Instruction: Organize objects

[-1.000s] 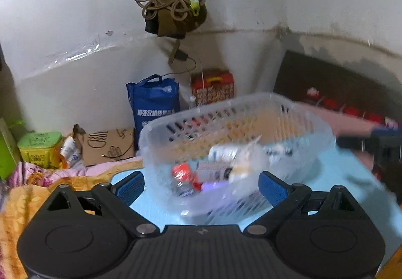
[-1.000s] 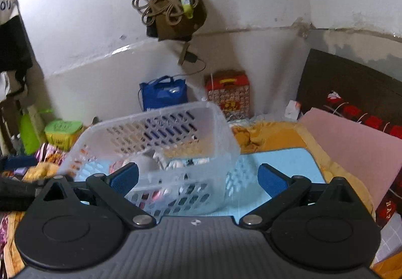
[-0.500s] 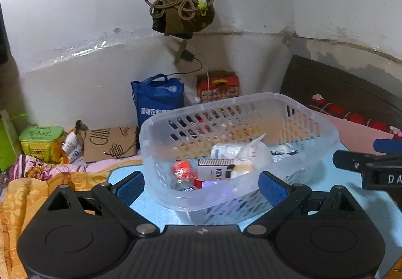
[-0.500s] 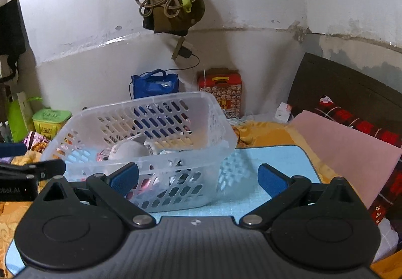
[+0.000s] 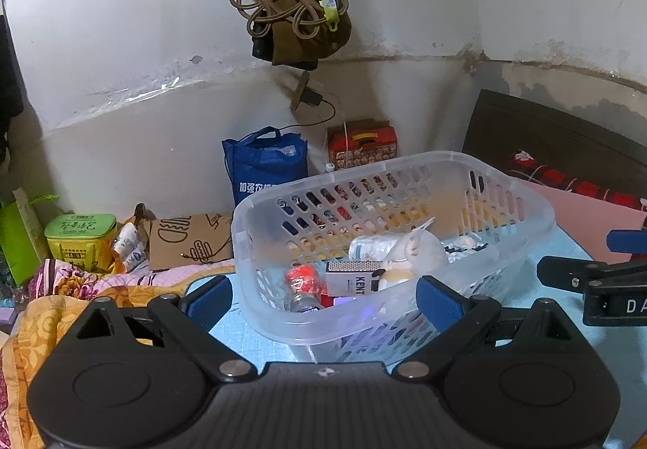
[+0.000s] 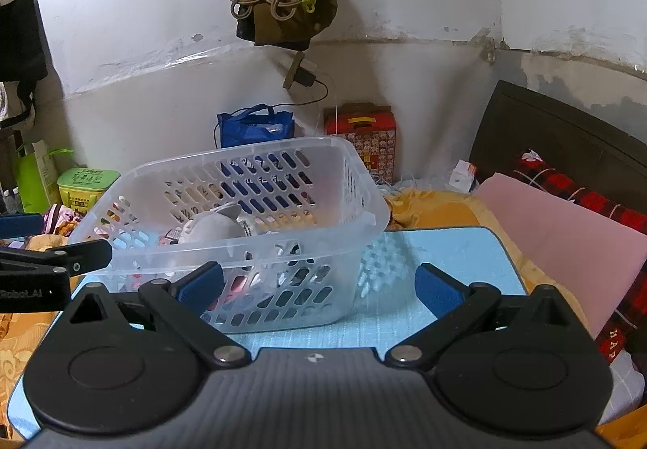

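Note:
A clear slotted plastic basket (image 5: 521,206) stands on a light blue mat (image 6: 445,247); it also shows in the right wrist view (image 6: 356,182). Inside lie a white KENT box (image 5: 352,279), a small bottle with a red cap (image 5: 301,279), a clear bag (image 5: 412,247) and a grey soft item (image 6: 210,226). My left gripper (image 5: 323,299) is open and empty, its jaws either side of the basket's near corner. My right gripper (image 6: 319,283) is open and empty in front of the basket.
A blue bag (image 5: 263,166), a red patterned box (image 5: 362,142), a cardboard piece (image 5: 186,239) and a green tin (image 5: 79,239) stand along the wall. A pink pad (image 6: 566,222) lies right of the mat. Orange bedding (image 5: 48,319) lies to the left.
The basket has settled flat on the mat and its blur is gone. Both grippers have drawn slightly back and steadied, still open.

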